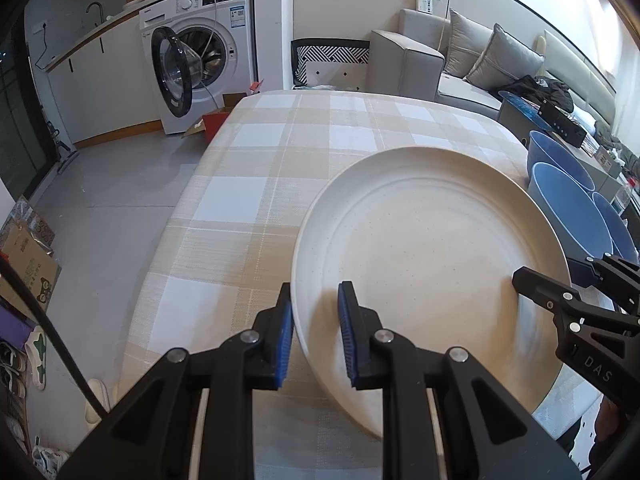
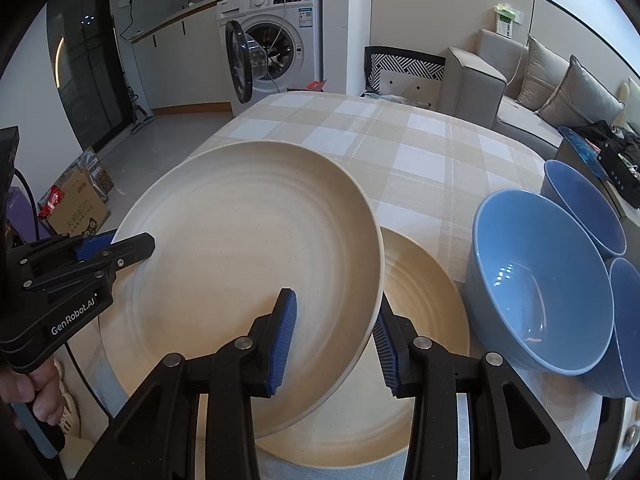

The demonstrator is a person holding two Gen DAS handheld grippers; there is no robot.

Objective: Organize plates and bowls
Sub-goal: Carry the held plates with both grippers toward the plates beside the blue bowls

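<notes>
Both grippers hold one large cream plate (image 2: 248, 248) by opposite rims, tilted, above the checked tablecloth (image 2: 420, 140). My left gripper (image 1: 316, 336) is shut on the plate's (image 1: 424, 248) near-left rim, one blue pad inside and one outside. My right gripper (image 2: 334, 348) is shut on the right rim, its right finger under the edge. Each gripper shows in the other's view: right gripper (image 1: 560, 280), left gripper (image 2: 116, 250). A second cream plate (image 2: 424, 300) lies on the table partly beneath the held one.
Three blue bowls (image 2: 536, 280) (image 2: 584, 204) (image 2: 628, 320) stand close together at the table's right edge, next to the lower plate; two blue bowls (image 1: 568, 204) show behind the held plate. A washing machine (image 1: 200, 52) with open door, a sofa (image 1: 424, 64) and a cardboard box (image 2: 80, 200) lie beyond the table.
</notes>
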